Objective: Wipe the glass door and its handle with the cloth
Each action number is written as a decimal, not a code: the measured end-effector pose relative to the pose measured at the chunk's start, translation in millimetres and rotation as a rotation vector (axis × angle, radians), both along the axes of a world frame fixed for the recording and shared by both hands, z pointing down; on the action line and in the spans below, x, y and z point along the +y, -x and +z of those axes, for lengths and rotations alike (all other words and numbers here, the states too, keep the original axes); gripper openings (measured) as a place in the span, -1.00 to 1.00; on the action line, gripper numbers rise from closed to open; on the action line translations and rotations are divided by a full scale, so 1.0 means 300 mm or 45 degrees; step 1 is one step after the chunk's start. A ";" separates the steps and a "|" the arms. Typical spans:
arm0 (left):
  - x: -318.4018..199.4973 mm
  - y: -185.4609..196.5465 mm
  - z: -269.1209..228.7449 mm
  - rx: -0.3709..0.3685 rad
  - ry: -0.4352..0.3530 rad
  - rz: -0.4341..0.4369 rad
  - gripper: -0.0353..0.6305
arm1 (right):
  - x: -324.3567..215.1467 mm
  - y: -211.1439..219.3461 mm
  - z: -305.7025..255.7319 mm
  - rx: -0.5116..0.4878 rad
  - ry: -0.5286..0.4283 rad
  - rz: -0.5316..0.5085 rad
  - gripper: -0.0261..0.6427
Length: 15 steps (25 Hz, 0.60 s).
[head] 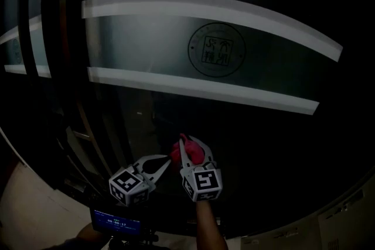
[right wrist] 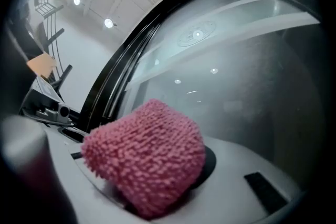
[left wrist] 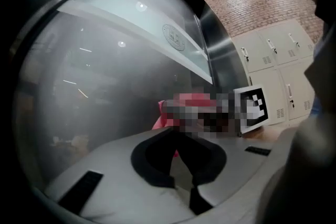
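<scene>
**Glass door (head: 246, 137): cloth at the lower pane, below the emblem**

Door fills the head view; dark pane, frosted band (head: 146, 47) across it, round emblem (head: 216, 49) on the band. Both tools sit well below the emblem and left of it. Right gripper (head: 192, 144) is clamped on the pink cloth (right wrist: 144, 157), bunched proud of the tips, presumably so fabric meets the glass, not plastic. Left gripper (head: 160, 164), just left of the right one, has its jaws drawn together on nothing; judged idle. Handle not identified.
</scene>
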<state>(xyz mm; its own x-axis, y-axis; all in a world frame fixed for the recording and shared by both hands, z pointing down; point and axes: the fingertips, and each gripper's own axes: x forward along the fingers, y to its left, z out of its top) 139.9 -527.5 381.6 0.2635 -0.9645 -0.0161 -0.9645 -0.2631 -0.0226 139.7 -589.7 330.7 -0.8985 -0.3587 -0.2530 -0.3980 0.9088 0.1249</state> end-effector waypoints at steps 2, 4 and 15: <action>-0.062 -0.110 0.000 0.006 -0.004 0.063 -0.86 | -0.071 -0.132 -0.007 -0.002 0.004 0.074 -0.75; -0.121 -0.219 0.002 0.015 -0.009 0.118 -0.86 | -0.140 -0.261 -0.005 0.002 0.004 0.139 -0.75; -0.315 -0.655 0.025 0.032 0.003 0.324 -0.86 | -0.423 -0.817 0.001 0.015 0.037 0.418 -0.75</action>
